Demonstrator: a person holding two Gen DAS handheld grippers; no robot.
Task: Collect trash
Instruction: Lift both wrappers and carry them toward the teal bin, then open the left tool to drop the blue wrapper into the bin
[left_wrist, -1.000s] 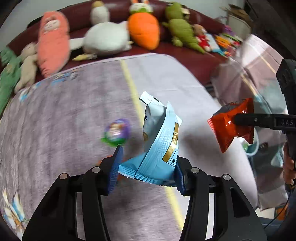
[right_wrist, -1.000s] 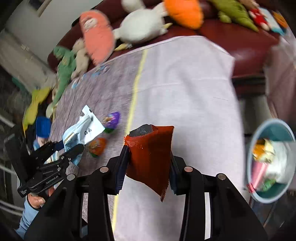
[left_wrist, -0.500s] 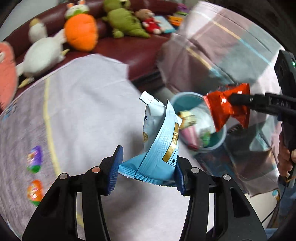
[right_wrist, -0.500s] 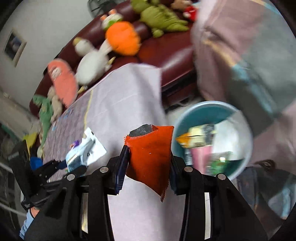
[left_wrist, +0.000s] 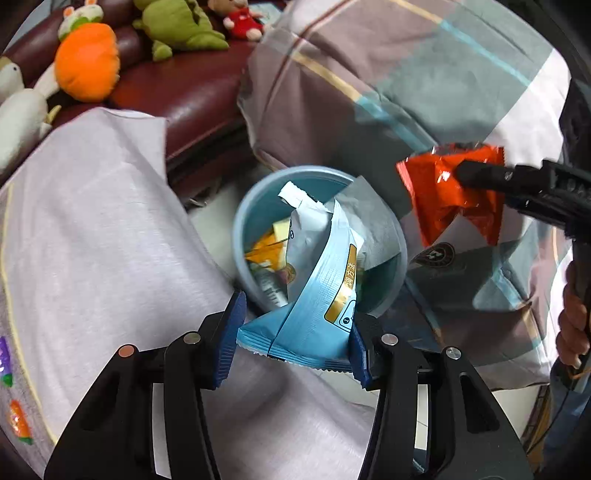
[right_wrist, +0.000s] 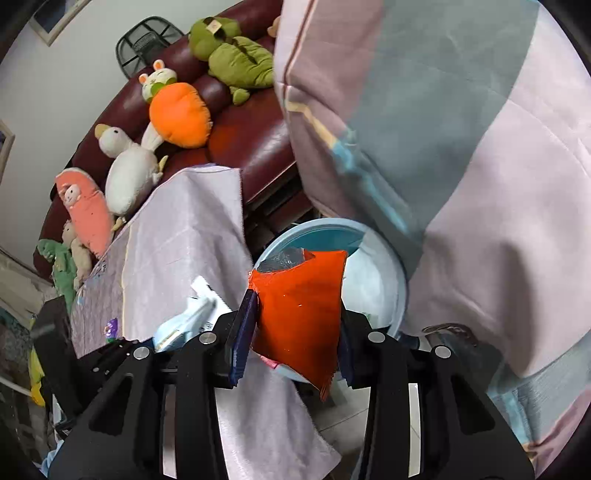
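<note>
Left gripper (left_wrist: 293, 341): clamped on a torn light-blue snack wrapper (left_wrist: 317, 295), right over the bin (looks it, anyway)
Right gripper (right_wrist: 295, 332): pinching a crumpled red wrapper (right_wrist: 299, 314)
Blue trash bin (left_wrist: 243, 236): on the floor beside the cloth-covered worktop (left_wrist: 92, 221), wrappers already inside

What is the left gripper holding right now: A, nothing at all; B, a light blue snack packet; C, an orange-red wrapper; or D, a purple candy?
B: in the left wrist view the left gripper has its blue pads pressed on a light blue snack packet, held above the blue bin; the orange-red wrapper is in the right gripper.
</note>
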